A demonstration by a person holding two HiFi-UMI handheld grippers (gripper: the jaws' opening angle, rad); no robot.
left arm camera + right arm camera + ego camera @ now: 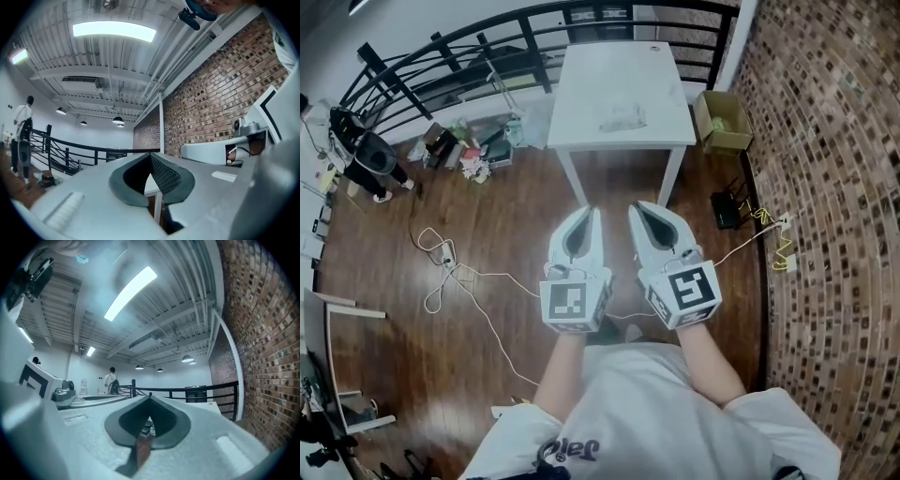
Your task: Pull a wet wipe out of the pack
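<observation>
Head view: my L claw (589, 212) and R claw (639, 206) are clenched, empty, over wood floor (394, 309); white table (581, 94) at 12 carries the wipe pack (622, 117), well apart from me, w/ brick wall (825, 187) at 3 and cables (450, 272) at 9. L gripper view: tips meet, table leg (158, 206) shows thru the gap below, railing (70, 150) at 9. R gripper view: tips meet, person (111, 379) at 10.

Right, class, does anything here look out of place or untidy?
Yes: a white cable lies in loose loops across the wooden floor, a trip hazard, and clutter is heaped by the railing.
</observation>
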